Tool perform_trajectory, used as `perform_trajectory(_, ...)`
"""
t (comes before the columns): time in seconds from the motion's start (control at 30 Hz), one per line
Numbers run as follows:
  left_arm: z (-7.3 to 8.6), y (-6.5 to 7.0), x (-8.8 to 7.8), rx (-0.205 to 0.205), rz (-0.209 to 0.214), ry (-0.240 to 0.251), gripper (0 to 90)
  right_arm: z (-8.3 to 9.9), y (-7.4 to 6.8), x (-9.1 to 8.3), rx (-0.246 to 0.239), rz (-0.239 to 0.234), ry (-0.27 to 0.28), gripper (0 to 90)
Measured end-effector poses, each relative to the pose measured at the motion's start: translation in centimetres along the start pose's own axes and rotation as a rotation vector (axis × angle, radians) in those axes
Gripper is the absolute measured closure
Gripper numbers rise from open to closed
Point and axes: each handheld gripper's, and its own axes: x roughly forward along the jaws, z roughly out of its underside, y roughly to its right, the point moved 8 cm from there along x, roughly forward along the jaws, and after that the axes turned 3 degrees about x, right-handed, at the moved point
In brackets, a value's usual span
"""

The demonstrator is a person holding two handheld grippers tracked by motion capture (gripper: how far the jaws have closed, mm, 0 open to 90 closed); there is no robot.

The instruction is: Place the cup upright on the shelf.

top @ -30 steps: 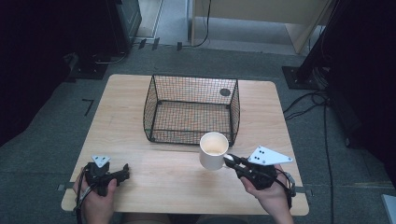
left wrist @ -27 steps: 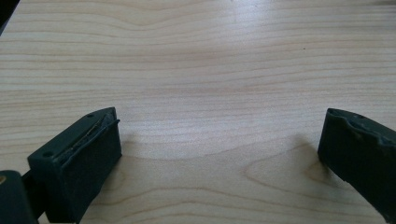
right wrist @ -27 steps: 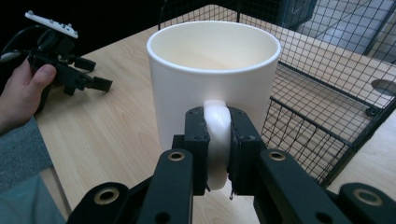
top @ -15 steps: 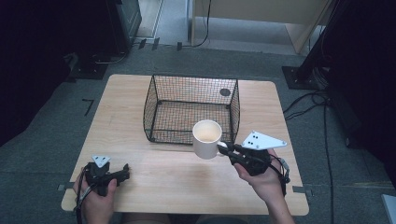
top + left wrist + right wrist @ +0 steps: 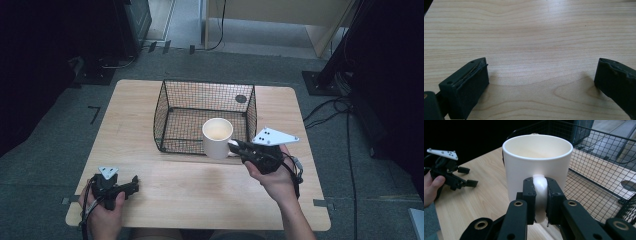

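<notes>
Since the earlier frames, right gripper (image 5: 234, 145) has carried the white ceramic mug (image 5: 217, 137) up and toward the black wire mesh basket (image 5: 172, 107).

Nearest, well short of the basket, left gripper (image 5: 134, 184) sits at the front edge of the light wooden table (image 5: 135, 115), jaws wide, nothing between them. Right gripper is clamped on the mug's handle (image 5: 539, 192); the mug hangs upright at the basket's front wall, beside its right corner. A dark round spot (image 5: 241, 99) lies beyond the basket's far right corner.
</notes>
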Motion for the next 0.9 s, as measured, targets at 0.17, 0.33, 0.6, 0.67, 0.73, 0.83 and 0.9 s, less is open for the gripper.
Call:
perform_trajectory(0.17, 0.0, 0.0, 0.0, -0.001, 0.000, 0.000, 0.0, -0.9, 0.6, 0.8, 0.001, 0.011, 0.004, 80.6)
perform_trajectory(0.33, 0.0, 0.0, 0.0, -0.001, 0.000, 0.000, 0.0, -1.7, 1.0, 1.8, -0.002, 0.020, 0.008, 80.6)
perform_trajectory(0.6, 0.0, 0.0, 0.0, -0.001, -0.001, 0.001, 0.0, -2.6, 2.0, 3.9, -0.002, 0.045, 0.006, 80.6)
perform_trajectory(0.67, 0.0, 0.0, 0.0, 0.001, 0.001, 0.000, 0.0, -2.8, 2.3, 4.5, 0.008, 0.048, 0.007, 80.6)
perform_trajectory(0.73, 0.0, 0.0, 0.0, 0.001, 0.001, 0.001, 0.0, -2.9, 2.6, 5.2, 0.015, 0.052, 0.006, 80.6)
perform_trajectory(0.83, 0.0, 0.0, 0.0, 0.002, 0.001, 0.002, 0.0, -3.0, 3.1, 6.1, 0.020, 0.059, 0.004, 80.6)
perform_trajectory(0.9, 0.0, 0.1, 0.0, 0.002, 0.001, 0.002, 0.0, -3.0, 3.4, 6.8, 0.024, 0.059, 0.002, 80.6)
